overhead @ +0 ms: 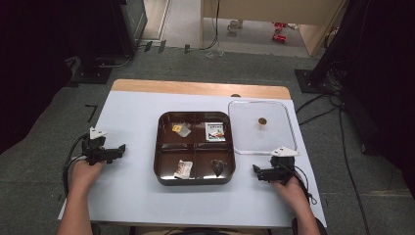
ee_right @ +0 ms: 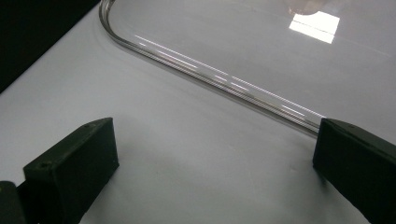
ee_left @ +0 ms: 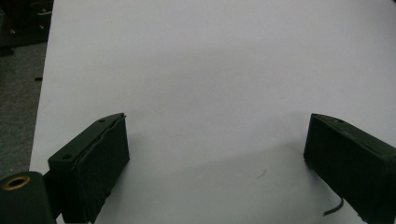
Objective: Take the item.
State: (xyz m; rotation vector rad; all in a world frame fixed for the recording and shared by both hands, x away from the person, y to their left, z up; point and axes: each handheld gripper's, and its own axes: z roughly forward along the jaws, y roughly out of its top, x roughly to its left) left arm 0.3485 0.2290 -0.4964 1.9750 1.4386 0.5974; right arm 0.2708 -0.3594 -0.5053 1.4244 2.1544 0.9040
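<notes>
Clear lid (overhead: 262,127) lies flat on the tabletop (overhead: 132,196), just right of the brown four-compartment tray (overhead: 195,182) and touching or nearly touching its right rim; a small gold knob (overhead: 263,121) sits at the lid's centre. Lid is off, tray is open, so my read is nothing is closed up yet. Tray contents: yellow-and-silver packet (overhead: 181,129) in far-left compartment, white printed packet (overhead: 215,131) in far-right, pale crumpled wrapper (overhead: 183,169) in near-left, dark heart-shaped piece (overhead: 218,167) in near-right. All four slots filled, so loading looks done; what's left, judging by layout, is picking up the lid and seating it on the tray. Right claw (overhead: 256,170) sits on the tabletop just below the lid's near edge, jaws spread wide, nothing between them; its own view has the lid's curved rim (ee_right: 210,77) running across just ahead of the jaws, right jaw close to the rim but not gripping it. Left claw (overhead: 121,147) rests well apart from the tray on the left side of the tabletop, jaws also spread wide and empty, bare white surface ahead. Neither claw is touching lid or tray. Call it pre-grasp: right claw is the one placed for the lid, left claw is idle.
</notes>
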